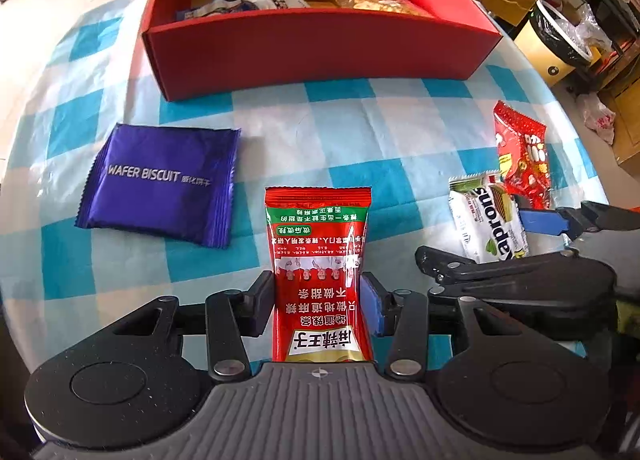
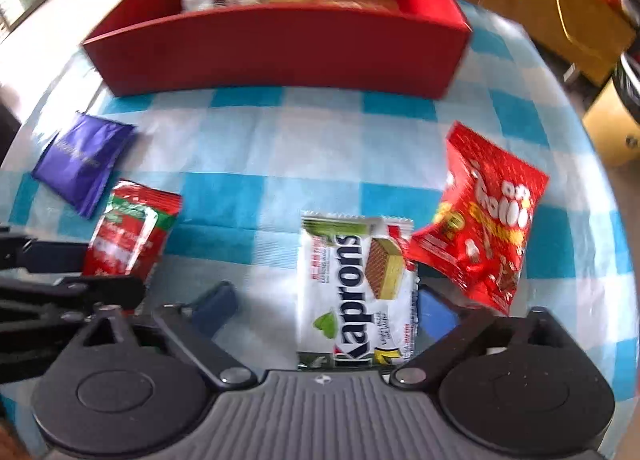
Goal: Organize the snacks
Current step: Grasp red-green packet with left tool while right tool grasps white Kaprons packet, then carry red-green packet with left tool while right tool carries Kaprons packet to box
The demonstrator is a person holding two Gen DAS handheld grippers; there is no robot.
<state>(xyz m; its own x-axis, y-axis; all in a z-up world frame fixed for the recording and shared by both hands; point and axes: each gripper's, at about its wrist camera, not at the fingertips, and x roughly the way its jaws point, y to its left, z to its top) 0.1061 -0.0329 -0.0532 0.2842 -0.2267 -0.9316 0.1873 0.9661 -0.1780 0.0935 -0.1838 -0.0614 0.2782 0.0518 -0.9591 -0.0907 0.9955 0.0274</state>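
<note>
Left wrist view: the left gripper (image 1: 318, 302) is clamped on a red spicy-strip packet (image 1: 318, 260) printed in Chinese, low centre. At left, a purple pack (image 1: 160, 184) reads "WAFER BISCUIT". In the right wrist view, the right gripper (image 2: 324, 306) is angled steeply down, jaws apart around a white "Kaprons" wafer pack (image 2: 356, 288). A red box (image 2: 280, 44) is seen at the top.
</note>
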